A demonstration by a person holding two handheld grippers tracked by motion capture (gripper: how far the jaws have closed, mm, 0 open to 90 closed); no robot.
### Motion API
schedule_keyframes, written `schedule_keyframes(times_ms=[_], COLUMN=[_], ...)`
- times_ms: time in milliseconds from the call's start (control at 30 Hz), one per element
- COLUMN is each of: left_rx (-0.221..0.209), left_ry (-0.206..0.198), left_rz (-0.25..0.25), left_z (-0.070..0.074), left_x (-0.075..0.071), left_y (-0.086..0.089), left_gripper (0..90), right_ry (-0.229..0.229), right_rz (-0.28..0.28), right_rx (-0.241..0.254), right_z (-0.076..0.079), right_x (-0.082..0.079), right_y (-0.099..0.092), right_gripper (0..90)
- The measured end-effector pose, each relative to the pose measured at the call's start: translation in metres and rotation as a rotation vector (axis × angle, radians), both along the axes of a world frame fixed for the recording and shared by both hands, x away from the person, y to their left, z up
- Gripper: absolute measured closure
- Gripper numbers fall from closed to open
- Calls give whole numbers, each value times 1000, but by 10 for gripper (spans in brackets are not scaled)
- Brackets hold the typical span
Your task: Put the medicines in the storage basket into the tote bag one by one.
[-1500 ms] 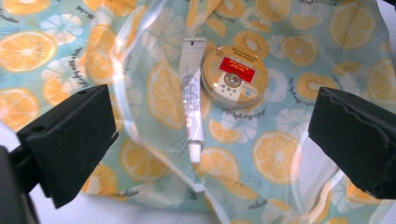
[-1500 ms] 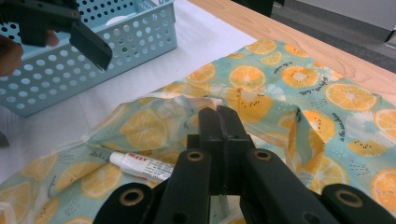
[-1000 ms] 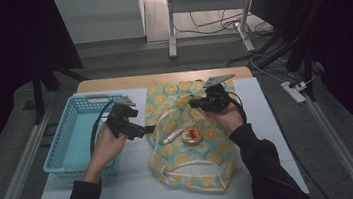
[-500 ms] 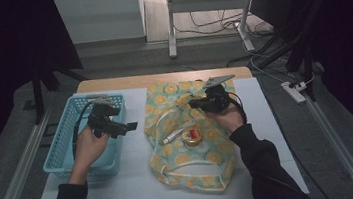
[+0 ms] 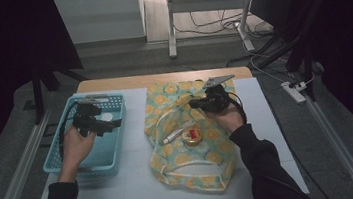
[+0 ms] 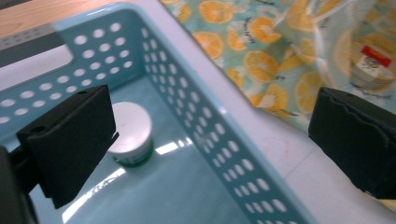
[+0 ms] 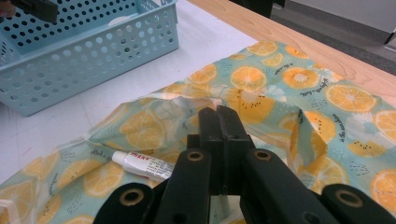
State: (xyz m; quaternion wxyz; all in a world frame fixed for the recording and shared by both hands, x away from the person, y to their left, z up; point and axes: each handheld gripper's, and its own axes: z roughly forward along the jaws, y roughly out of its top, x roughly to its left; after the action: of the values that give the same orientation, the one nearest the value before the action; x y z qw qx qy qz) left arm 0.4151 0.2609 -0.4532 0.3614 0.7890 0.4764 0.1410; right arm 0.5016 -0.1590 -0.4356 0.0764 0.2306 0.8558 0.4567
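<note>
A blue perforated basket [image 5: 53, 161] [image 6: 177, 79] stands at the table's left with a white-lidded jar [image 5: 108, 117] [image 6: 133, 130] on its floor. My left gripper [image 5: 107, 126] [image 6: 210, 140] hovers over the basket, open wide, with nothing between its jaws. An orange-print cloth bag [image 5: 192, 168] [image 7: 261, 79] lies at the centre. In its mouth lie a white tube [image 5: 178, 131] [image 7: 142, 163] and a round tin [image 5: 192, 136] [image 6: 373, 65]. My right gripper [image 5: 196, 103] [image 7: 218, 116] is shut on the bag's raised upper edge.
A white mat [image 5: 134, 185] covers most of the wooden table [image 5: 162, 78]. Rails run along both sides of the table. Table legs and cables stand on the floor beyond the far edge.
My left gripper has moved left, from the gap beside the bag to above the basket. The right gripper and the bag have stayed put.
</note>
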Motion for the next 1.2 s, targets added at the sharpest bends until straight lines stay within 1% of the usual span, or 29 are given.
schedule_keyframes(times_ms=[67,133,167,333,367,467,533,667,767,867,1100,1200], left_rx=[15,15,10,17,25,28,35,57,72,79,64,90], left_ry=[-6,-11,-5,24,29,46,51,72,83,98,122,146], left_rz=[21,40,42,51,53,68,68,79,83,76,61,58], left_z=[-1,-3,-4,-12,-14,-19,-21,-26,-29,-32,-39,-43], left_x=[2,3,5,14,16,23,26,33,38,42,50,53], left_y=[3,7,9,15,16,18,18,18,18,19,19,17], left_gripper=[16,28,26,13,8,0,0,0,0,0,0,0], right_ry=[0,-1,0,0,1,3,3,4,4,4,5,5], right_rz=[1,2,2,1,0,2,3,4,4,5,6,8], right_rx=[1,1,1,2,2,0,1,0,-1,-1,-1,0], right_z=[0,0,0,-1,-1,-2,-2,-1,-1,-1,-1,-2], right_x=[0,0,0,0,0,0,0,0,0,0,0,0], right_y=[0,0,1,1,1,1,1,1,1,1,1,1], right_gripper=[900,900,900,900,900,900,900,900,900,900,900,900])
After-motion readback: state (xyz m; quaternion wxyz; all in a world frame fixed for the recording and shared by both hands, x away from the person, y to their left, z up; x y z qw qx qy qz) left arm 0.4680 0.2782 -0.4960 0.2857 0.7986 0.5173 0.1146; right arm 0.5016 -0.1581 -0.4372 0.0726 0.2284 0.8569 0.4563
